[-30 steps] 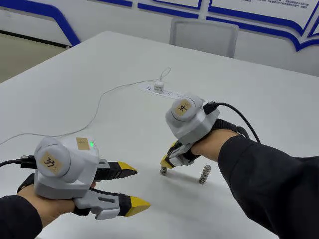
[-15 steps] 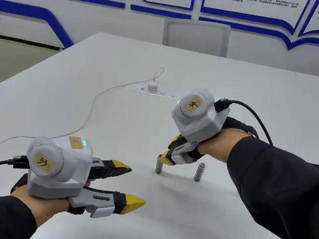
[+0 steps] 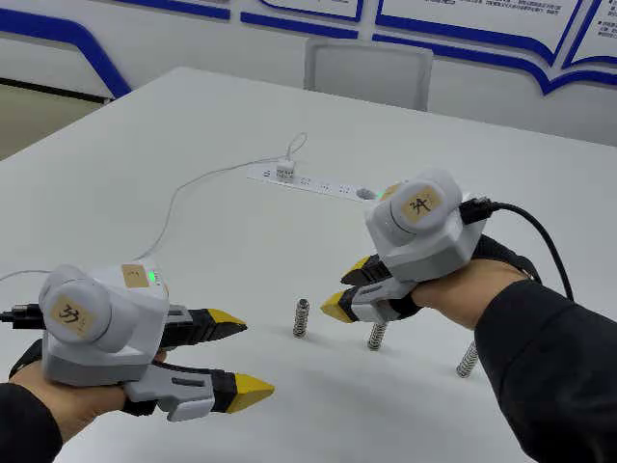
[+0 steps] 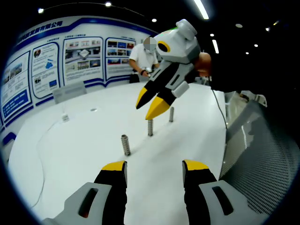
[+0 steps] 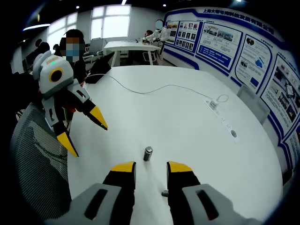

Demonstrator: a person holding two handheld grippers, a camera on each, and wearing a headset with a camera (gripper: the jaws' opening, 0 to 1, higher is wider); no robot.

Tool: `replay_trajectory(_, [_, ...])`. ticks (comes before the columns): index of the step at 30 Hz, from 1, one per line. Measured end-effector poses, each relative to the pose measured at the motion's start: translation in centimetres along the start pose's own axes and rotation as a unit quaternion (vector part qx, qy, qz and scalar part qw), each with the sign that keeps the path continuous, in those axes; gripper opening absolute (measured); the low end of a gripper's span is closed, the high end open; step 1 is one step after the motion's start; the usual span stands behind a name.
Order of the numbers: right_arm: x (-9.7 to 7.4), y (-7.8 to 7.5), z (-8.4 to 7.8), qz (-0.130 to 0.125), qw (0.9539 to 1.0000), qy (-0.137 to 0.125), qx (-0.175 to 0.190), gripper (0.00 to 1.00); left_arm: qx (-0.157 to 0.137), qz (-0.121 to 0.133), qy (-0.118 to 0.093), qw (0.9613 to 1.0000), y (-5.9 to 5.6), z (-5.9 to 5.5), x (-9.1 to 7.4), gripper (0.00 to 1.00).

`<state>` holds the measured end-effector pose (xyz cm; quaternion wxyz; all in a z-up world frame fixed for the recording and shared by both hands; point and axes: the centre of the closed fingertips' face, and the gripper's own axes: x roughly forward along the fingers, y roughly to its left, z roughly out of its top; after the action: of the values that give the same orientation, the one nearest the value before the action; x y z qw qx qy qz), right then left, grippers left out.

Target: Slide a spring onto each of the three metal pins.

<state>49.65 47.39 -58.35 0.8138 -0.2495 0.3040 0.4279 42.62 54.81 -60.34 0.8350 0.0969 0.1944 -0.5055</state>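
Three upright metal pins stand in a row on the white table [image 3: 145, 145], each with a coil spring around it: the left spring [image 3: 301, 317], the middle spring [image 3: 377, 335] and the right spring [image 3: 468, 359]. My right gripper [image 3: 347, 286] hovers open just above and between the left and middle springs, holding nothing. In the right gripper view its jaws [image 5: 151, 167] frame the left spring [image 5: 148, 153]. My left gripper [image 3: 241, 354] is open and empty at the lower left, pointing at the springs [image 4: 125, 144] [image 4: 150, 126] [image 4: 171, 114]. The right gripper [image 4: 152, 101] hangs over them.
A white power strip [image 3: 318, 180] with a plug [image 3: 285, 172] and a thin cable [image 3: 183, 193] lies further back on the table. A grey chair [image 3: 366, 68] stands at the far edge. A mesh chair back [image 4: 262, 154] is close to the table's near side.
My right gripper has drawn back to the right, off the left spring, and risen a little. The head camera has shifted, bringing the right spring into sight. The left gripper stays open.
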Motion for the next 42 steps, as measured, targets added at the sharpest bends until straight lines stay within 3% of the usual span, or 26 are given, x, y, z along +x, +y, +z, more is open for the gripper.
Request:
replay_trajectory(17, [-4.7,-1.8,-3.6,-0.044,0.9975,-0.03,0.045,0.3,-0.005,0.002,-0.004,1.0,-0.3,0.3,-0.2,0.49])
replay_trajectory(42, [-10.3,-2.8,-9.8,-0.095,0.9872,-0.083,0.097,0.38,-0.007,0.002,-0.002,1.0,-0.2,0.1,-0.3,0.49])
